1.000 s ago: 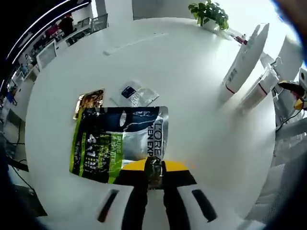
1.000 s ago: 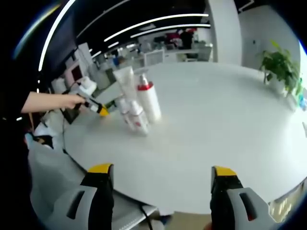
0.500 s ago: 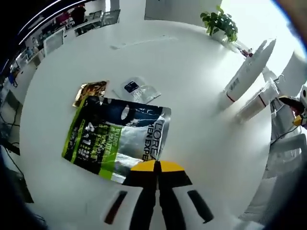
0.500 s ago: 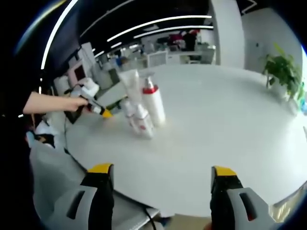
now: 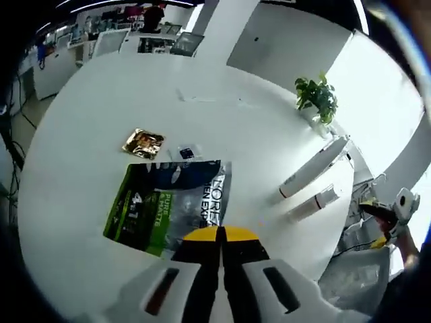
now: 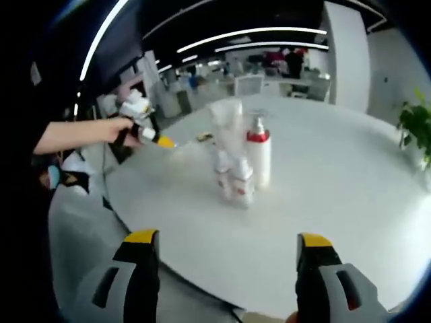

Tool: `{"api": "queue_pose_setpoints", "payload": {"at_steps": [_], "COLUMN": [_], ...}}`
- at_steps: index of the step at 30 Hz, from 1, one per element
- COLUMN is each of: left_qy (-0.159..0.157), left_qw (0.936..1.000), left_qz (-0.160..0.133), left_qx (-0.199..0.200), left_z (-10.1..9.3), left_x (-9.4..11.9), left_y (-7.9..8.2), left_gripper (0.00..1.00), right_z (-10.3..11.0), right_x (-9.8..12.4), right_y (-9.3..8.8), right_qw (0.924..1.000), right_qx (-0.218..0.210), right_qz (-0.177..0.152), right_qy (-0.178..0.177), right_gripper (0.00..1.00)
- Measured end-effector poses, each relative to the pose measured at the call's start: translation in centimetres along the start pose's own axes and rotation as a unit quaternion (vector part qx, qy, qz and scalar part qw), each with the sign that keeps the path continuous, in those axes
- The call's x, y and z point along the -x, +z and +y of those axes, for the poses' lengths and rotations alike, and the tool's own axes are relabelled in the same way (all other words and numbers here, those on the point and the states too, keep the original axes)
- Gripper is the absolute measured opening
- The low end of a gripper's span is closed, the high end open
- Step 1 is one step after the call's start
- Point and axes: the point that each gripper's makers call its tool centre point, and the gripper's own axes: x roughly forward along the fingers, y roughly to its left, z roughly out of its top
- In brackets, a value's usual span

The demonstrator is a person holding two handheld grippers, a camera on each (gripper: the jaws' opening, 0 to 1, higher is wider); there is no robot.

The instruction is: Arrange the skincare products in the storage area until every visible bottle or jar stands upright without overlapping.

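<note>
A green, black and silver pouch (image 5: 172, 202) lies spread below my left gripper (image 5: 219, 234), whose jaws are shut on the pouch's near right edge. In the right gripper view a cluster stands upright on the round white table (image 6: 337, 202): a white pump bottle with a red collar (image 6: 258, 156), a tall white tube (image 6: 225, 128) and two small tubes (image 6: 241, 188) in front. My right gripper (image 6: 227, 242) hangs open in front of the table's edge, well short of the cluster. In the left gripper view two of these tubes (image 5: 313, 168) show at the right.
A gold sachet (image 5: 143, 142) and a small clear sachet (image 5: 186, 153) lie just beyond the pouch. A potted plant (image 5: 316, 97) stands at the table's far edge. A person's arm (image 6: 81, 133) reaches in from the left holding the left gripper. Office desks fill the background.
The left gripper's jaws closed fully on the pouch's edge and the view rose; a gap opened between pouch and gold sachet. The right view swung, so the bottles are centred.
</note>
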Motion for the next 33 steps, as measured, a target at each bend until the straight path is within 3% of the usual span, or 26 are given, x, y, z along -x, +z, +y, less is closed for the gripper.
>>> {"api": "queue_pose_setpoints", "payload": {"at_steps": [4,10,15,22,26,33], "left_qy": [-0.015,-0.037,-0.049,-0.065,-0.09,-0.093], "left_qw": [0.9983,0.9908,0.9877,0.9818,0.9716,0.9685], "left_qz": [-0.042,-0.092,-0.101,-0.123,-0.145,-0.168], "left_qx": [0.037,0.092,0.109,0.129,0.164,0.158], "left_z": [-1.0,-2.5,-1.0,-1.5,-3.5,-5.5], "left_x": [1.7,3.8,4.1,4.8,5.5,7.4], "left_y": [1.3,2.7,3.7,4.4,4.7,5.0], "left_gripper": [0.0,0.0,0.0,0.0,0.0,0.0], "right_z": [1.5,4.7,7.1,8.5,9.1,10.4], "right_x": [-0.7,-2.0,-2.9,-3.0,-2.9,-3.0], "right_y": [0.9,1.1,1.9,2.3,2.4,4.5], "right_qw": [0.9998,0.9982,0.9957,0.9932,0.9924,0.9864], "right_qx": [0.005,0.033,0.048,0.058,0.066,0.13], "right_qz": [-0.013,-0.003,-0.007,-0.011,-0.012,-0.033], "right_qy": [0.012,0.05,0.079,0.1,0.104,0.095], "right_gripper": [0.84,0.84,0.84,0.84,0.84,0.83]}}
